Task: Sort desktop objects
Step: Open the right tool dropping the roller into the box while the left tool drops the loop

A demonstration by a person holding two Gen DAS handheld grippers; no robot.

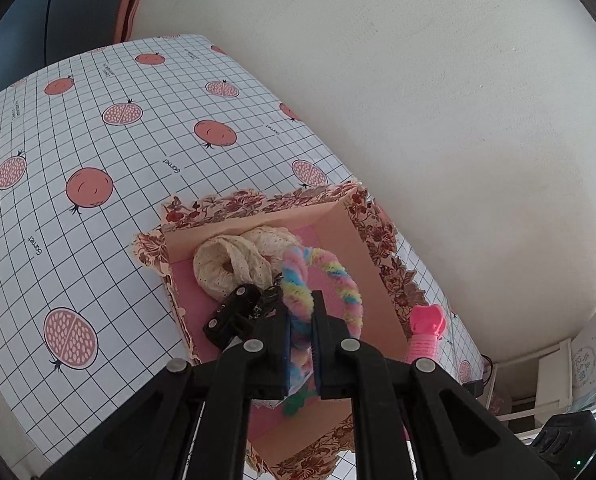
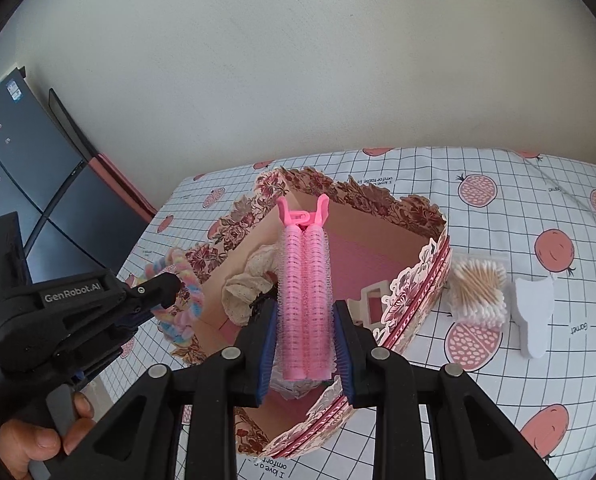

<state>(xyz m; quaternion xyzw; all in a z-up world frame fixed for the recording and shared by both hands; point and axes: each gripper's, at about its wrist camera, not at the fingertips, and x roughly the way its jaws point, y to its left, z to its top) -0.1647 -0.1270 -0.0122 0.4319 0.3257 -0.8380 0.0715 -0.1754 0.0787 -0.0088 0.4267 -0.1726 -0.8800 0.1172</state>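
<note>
Over the floral box (image 2: pixel 414 216) on the surface (image 1: pixel 97 128), the left claw (image 1: pixel 301 328) grips a rainbow fuzzy hair tie (image 1: pixel 330 276) and the right claw (image 2: pixel 304 320) pinches a pink hair roller clip (image 2: pixel 304 288). Both hang above its open interior, apparently for dropping beside the cream scrunchie (image 1: pixel 233 264) inside.

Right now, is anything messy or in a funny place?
Nothing looks broken or spilled. The cotton swabs and a white foam piece lie on the table beside the floral box, not in it.
</note>
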